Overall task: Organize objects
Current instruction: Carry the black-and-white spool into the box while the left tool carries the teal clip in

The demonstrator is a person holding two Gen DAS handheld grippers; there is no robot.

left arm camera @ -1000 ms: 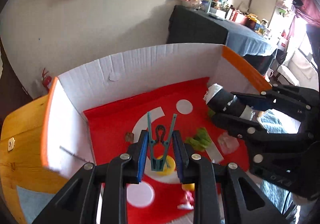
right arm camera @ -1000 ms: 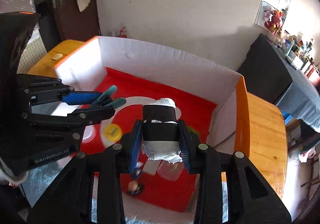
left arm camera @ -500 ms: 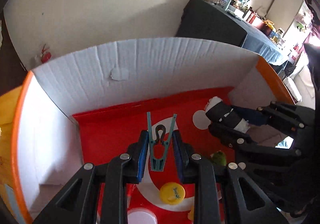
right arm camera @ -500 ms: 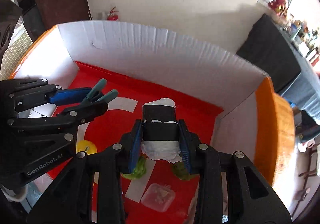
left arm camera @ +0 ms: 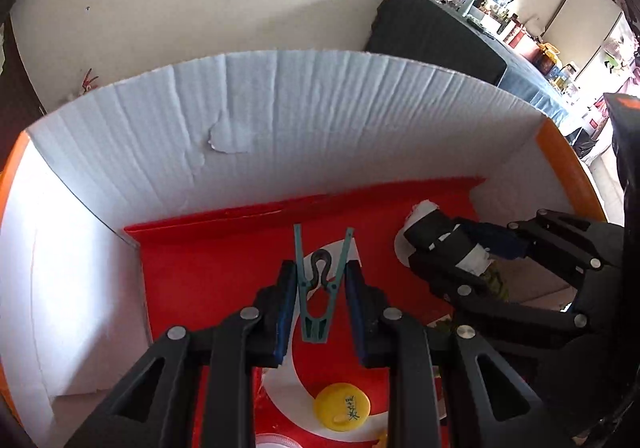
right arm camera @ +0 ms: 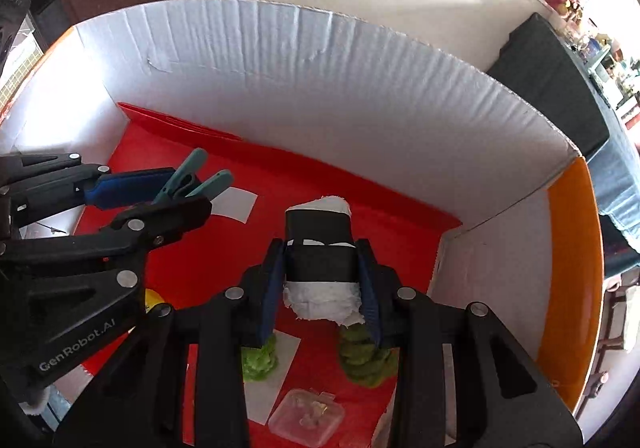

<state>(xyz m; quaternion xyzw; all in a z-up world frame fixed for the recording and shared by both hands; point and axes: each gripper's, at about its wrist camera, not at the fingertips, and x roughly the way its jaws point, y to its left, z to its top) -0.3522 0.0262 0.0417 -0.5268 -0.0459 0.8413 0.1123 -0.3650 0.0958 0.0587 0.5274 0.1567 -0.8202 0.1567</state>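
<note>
Over the red-floored box [left arm camera: 200, 280], the left gripper [left arm camera: 320, 280] pinches a light, springy teal clothespin [left arm camera: 318, 288] mid-legs; at its 3 o'clock the right gripper [right arm camera: 320, 280] clamps a soft, squashable black-taped white roll [right arm camera: 320, 256] by its sides.

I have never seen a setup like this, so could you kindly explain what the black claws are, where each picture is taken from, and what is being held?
There is no robot here: a person holds a two-finger gripper in each hand, and each picture comes from a camera on one gripper, looking along its fingers. The left gripper is clamped on a teal clothes peg; the right gripper is clamped on a white roll wrapped in black tape. Both hang inside a cardboard box with a red floor. On that floor lie a yellow cap, two green lumps and a small clear plastic case.
</note>
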